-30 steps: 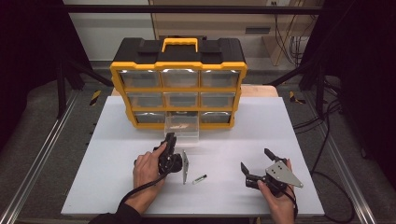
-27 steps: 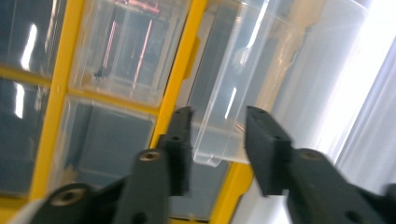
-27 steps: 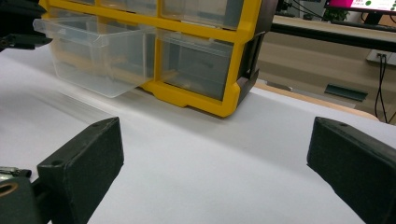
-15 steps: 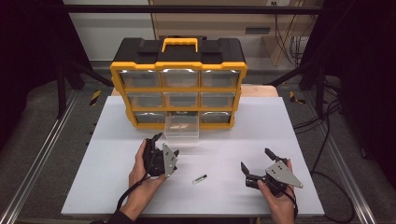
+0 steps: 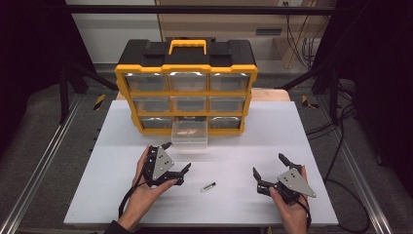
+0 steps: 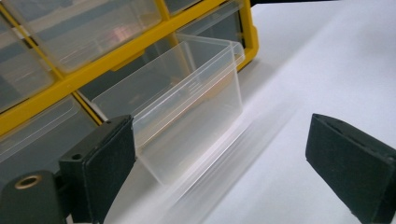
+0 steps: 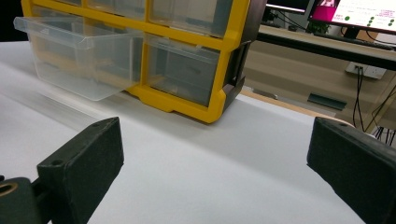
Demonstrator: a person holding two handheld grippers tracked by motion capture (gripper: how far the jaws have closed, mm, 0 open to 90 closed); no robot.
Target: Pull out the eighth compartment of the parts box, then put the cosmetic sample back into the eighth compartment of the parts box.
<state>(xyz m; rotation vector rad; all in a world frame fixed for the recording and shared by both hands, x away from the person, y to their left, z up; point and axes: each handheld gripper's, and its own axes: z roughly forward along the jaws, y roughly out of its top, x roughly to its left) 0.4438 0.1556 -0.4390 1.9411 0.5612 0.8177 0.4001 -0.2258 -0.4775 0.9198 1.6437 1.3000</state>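
Left claw (image 5: 176,157) agape near drawer (image 5: 189,137)

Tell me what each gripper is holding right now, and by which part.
Nothing is held. The left gripper has just been opening, with nothing between its jaws. The right gripper is open too. The small cylindrical part lies loose on the table.

High view overhead; gripper views low, sharing the drawer (image 6: 187,107)
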